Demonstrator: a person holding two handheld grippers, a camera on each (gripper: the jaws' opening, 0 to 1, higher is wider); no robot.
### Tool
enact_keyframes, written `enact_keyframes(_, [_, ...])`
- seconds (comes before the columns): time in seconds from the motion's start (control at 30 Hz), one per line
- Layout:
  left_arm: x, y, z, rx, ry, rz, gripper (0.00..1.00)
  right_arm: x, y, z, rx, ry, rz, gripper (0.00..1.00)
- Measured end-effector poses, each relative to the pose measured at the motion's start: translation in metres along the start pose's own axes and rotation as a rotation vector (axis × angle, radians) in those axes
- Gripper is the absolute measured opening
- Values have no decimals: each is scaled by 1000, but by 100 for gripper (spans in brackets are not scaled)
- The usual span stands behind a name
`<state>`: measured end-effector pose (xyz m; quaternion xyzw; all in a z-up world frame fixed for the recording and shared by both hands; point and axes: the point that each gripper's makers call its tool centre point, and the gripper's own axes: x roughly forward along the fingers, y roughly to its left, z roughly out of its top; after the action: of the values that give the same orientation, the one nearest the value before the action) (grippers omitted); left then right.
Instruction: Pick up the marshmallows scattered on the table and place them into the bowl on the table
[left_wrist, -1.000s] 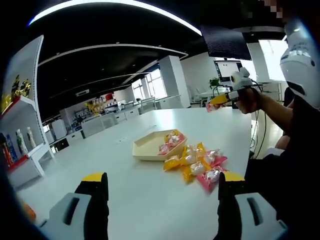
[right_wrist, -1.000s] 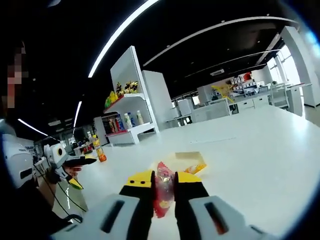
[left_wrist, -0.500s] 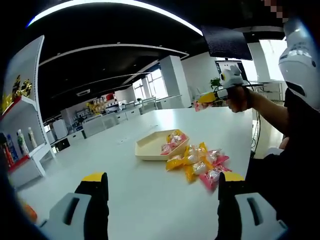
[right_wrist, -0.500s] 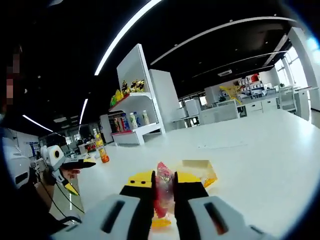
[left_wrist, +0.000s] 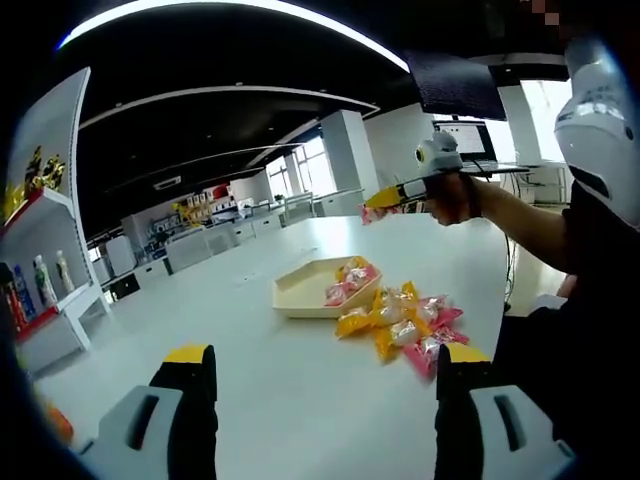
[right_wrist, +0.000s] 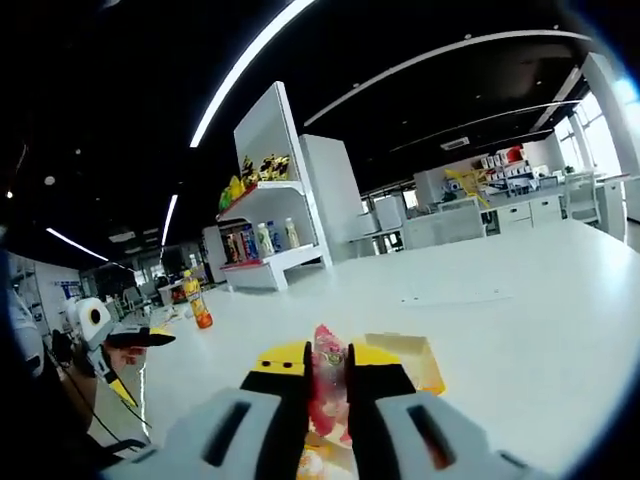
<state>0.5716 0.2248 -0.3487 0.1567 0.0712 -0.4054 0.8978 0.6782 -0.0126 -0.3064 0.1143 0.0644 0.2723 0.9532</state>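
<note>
Above the tabletop (left_wrist: 300, 380), the right gripper (right_wrist: 328, 365) pinched a pink marshmallow packet (right_wrist: 327, 385), apparently near the bowl (left_wrist: 308, 293), while the left gripper's (left_wrist: 325, 372) jaws stood wide apart and empty.

My left gripper view looks low across the table (left_wrist: 300, 380) at the bowl (left_wrist: 305, 293), some way off. My right gripper view faces it (right_wrist: 405, 352) from above, nearer. Both share bowl and table.

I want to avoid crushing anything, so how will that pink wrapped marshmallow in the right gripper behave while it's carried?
The pink marshmallow packet stands flat between the right gripper jaws, so it is probably light and soft. Its glossy wrapper looks crinkly and possibly slippery. It would likely squash before breaking.
</note>
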Motion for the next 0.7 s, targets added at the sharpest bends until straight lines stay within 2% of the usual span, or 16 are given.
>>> enact_keyframes(0.4, [1, 4, -4, -8, 11, 5, 90, 46, -7, -15, 14, 39, 11, 11])
enact_keyframes(0.7, [3, 9, -11, -16, 26, 10, 90, 78, -25, -33, -11, 74, -11, 11])
